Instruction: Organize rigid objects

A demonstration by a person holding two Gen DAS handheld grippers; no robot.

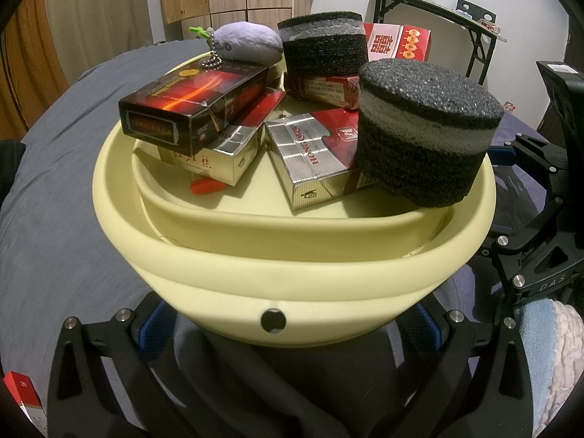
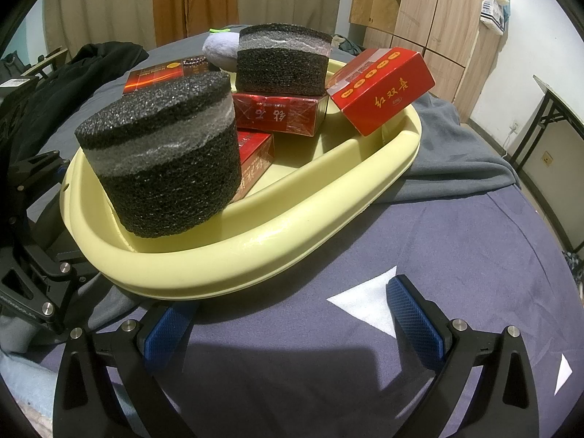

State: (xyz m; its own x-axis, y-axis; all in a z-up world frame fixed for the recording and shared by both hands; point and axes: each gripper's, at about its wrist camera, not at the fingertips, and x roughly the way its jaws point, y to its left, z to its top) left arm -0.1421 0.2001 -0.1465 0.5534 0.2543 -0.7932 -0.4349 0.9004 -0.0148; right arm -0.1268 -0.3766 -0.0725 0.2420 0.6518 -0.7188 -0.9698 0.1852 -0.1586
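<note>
A pale yellow basin (image 1: 292, 277) (image 2: 233, 252) sits on the bed, holding several cigarette boxes: a black-and-red box (image 1: 189, 104), a silver box (image 1: 310, 157), red boxes (image 2: 281, 115) and a red box (image 2: 383, 87) on the far rim. Two black foam cylinders lie in it, one near (image 1: 427, 127) (image 2: 164, 157), one far (image 1: 325, 45) (image 2: 283, 60). A grey plush (image 1: 248, 42) rests at the back. My left gripper (image 1: 288, 328) is open, its fingers either side of the basin's near wall. My right gripper (image 2: 292, 317) is open and empty beside the basin.
The bed has a grey blanket (image 1: 73, 182) and a purple sheet (image 2: 456, 255). A red box (image 1: 20, 392) lies at the lower left. Dark clothing (image 2: 73, 80) lies beyond the basin. A folding table (image 1: 438, 11) and wooden wardrobes (image 2: 430, 11) stand behind.
</note>
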